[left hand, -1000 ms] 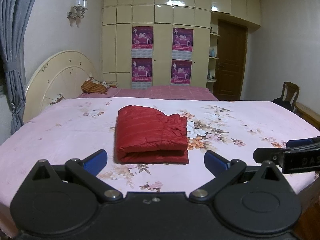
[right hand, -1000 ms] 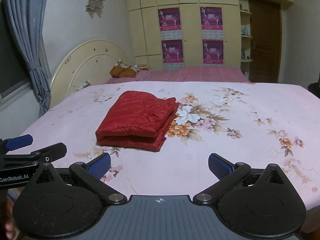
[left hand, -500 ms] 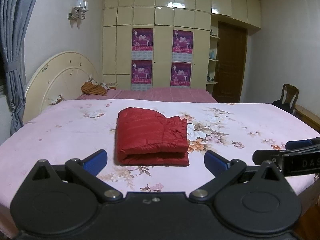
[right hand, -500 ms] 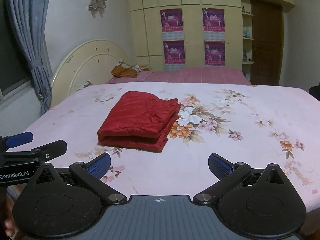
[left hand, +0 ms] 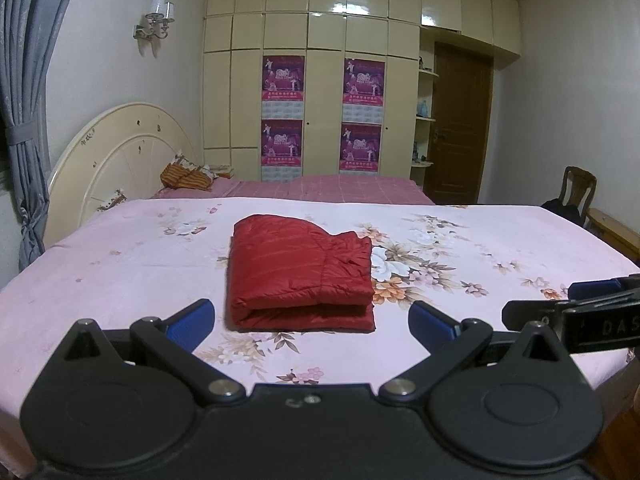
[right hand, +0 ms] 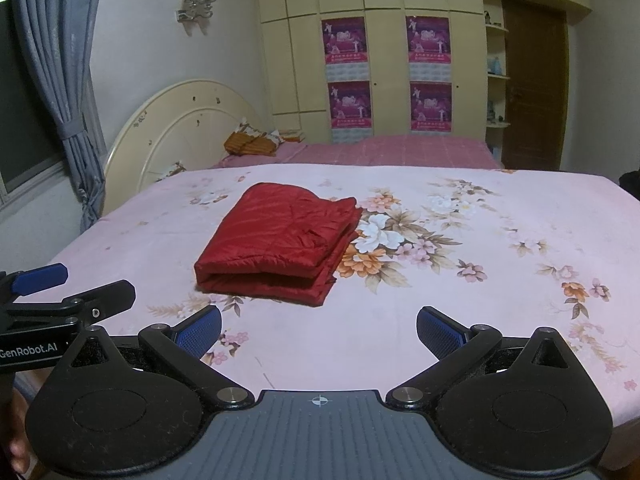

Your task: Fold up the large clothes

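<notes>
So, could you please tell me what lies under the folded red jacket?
The red jacket lies on the pink floral sheet, beside a printed bouquet. Whatever the sheet shows directly beneath it is covered.

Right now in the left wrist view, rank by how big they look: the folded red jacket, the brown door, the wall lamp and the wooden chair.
1. Folded red jacket, though nearness to the camera inflates it.
2. Brown door.
3. Wooden chair, partly hidden.
4. Wall lamp, smallest, close to the chair.
</notes>
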A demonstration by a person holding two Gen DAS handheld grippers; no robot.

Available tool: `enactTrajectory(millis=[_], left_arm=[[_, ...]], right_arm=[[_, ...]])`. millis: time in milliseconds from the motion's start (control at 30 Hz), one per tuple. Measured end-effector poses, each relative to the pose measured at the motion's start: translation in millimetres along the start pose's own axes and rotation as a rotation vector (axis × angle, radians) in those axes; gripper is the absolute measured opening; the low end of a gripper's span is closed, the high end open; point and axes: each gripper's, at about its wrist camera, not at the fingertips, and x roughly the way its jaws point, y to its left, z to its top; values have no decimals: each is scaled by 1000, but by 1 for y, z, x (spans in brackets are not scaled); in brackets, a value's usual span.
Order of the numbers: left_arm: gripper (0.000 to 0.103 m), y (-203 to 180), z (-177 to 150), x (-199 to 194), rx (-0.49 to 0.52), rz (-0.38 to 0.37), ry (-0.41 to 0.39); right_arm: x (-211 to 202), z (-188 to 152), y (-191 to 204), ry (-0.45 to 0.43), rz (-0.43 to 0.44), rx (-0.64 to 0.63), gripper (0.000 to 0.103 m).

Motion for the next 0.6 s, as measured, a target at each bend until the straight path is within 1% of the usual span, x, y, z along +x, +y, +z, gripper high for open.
enactTrajectory(millis=[600], left_arm=[[102,3,1,3,-5,-2,3]], right_arm=[[0,0,-2,0,2,1,102]])
